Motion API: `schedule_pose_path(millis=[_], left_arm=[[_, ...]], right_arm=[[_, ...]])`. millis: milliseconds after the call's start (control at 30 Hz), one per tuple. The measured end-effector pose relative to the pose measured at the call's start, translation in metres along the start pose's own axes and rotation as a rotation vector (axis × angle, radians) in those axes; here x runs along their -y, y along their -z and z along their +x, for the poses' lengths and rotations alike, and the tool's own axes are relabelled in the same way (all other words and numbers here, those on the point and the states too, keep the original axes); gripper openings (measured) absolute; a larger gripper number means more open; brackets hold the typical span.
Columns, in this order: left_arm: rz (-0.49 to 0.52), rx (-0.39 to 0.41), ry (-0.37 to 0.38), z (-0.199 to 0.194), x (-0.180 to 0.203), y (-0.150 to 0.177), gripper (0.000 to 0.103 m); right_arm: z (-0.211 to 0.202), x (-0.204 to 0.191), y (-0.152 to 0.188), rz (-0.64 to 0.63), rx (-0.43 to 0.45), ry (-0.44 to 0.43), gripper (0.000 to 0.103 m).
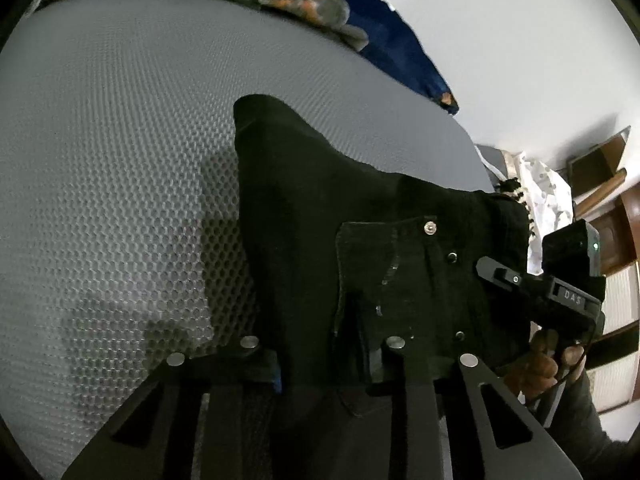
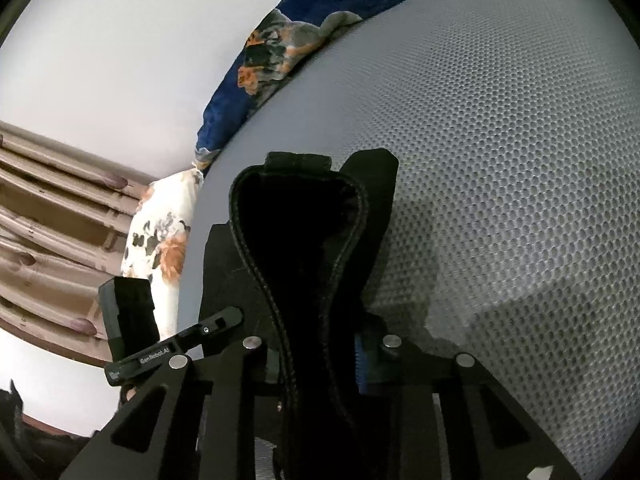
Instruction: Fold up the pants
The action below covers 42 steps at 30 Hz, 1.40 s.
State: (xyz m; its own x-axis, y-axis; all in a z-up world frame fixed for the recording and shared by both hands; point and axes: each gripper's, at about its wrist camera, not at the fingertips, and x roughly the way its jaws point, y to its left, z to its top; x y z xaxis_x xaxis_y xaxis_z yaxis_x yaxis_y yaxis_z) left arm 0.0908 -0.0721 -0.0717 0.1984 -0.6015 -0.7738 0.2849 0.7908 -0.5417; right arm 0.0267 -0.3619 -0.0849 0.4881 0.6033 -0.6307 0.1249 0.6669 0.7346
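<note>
Together, our left gripper (image 1: 324, 364) and right gripper (image 2: 316, 356) pinched the black pants (image 1: 360, 208), which hung just ahead over the gray mat (image 1: 120, 160). We thought lifting both evenly would fold them neatly.

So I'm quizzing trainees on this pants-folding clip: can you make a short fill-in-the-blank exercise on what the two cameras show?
1. The pants are ____ in colour.
2. They lie on a grey mattress with a ____ textured cover.
3. The right gripper is shut on the pants' ____.
4. The left gripper is shut on the ____.

Missing words: black; honeycomb; waistband; pants
</note>
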Motion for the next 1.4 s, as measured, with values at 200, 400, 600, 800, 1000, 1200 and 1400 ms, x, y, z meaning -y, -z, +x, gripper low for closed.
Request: schedule_pose_path(millis=[200, 400, 600, 800, 1000, 1200, 1400], left_arm=[[-0.023, 0.058, 0.013, -0.028, -0.010, -0.008, 0.025], [-0.027, 0.103, -0.014, -0.044, -0.024, -0.029, 0.025], [-0.030, 0.126, -0.052, -0.040, -0.035, -0.066, 0.025], [-0.011, 0.145, -0.088, -0.034, -0.044, -0.109, 0.025], [-0.028, 0.157, -0.098, -0.025, -0.060, -0.144, 0.025], [-0.039, 0.141, -0.122, -0.009, -0.081, -0.163, 0.025], [-0.036, 0.103, -0.178, 0.010, -0.101, -0.155, 0.043]], right_arm=[[0.010, -0.025, -0.008, -0.026, 0.004, -0.037, 0.023], [0.038, -0.046, -0.034, -0.053, -0.006, -0.061, 0.023], [0.067, -0.057, -0.069, -0.073, -0.020, -0.066, 0.023], [0.094, -0.066, -0.111, -0.089, -0.032, -0.047, 0.023], [0.117, -0.070, -0.143, -0.102, -0.034, -0.009, 0.022], [0.134, -0.061, -0.155, -0.096, -0.019, 0.052, 0.022], [0.146, -0.056, -0.146, -0.168, -0.004, 0.245, 0.039]])
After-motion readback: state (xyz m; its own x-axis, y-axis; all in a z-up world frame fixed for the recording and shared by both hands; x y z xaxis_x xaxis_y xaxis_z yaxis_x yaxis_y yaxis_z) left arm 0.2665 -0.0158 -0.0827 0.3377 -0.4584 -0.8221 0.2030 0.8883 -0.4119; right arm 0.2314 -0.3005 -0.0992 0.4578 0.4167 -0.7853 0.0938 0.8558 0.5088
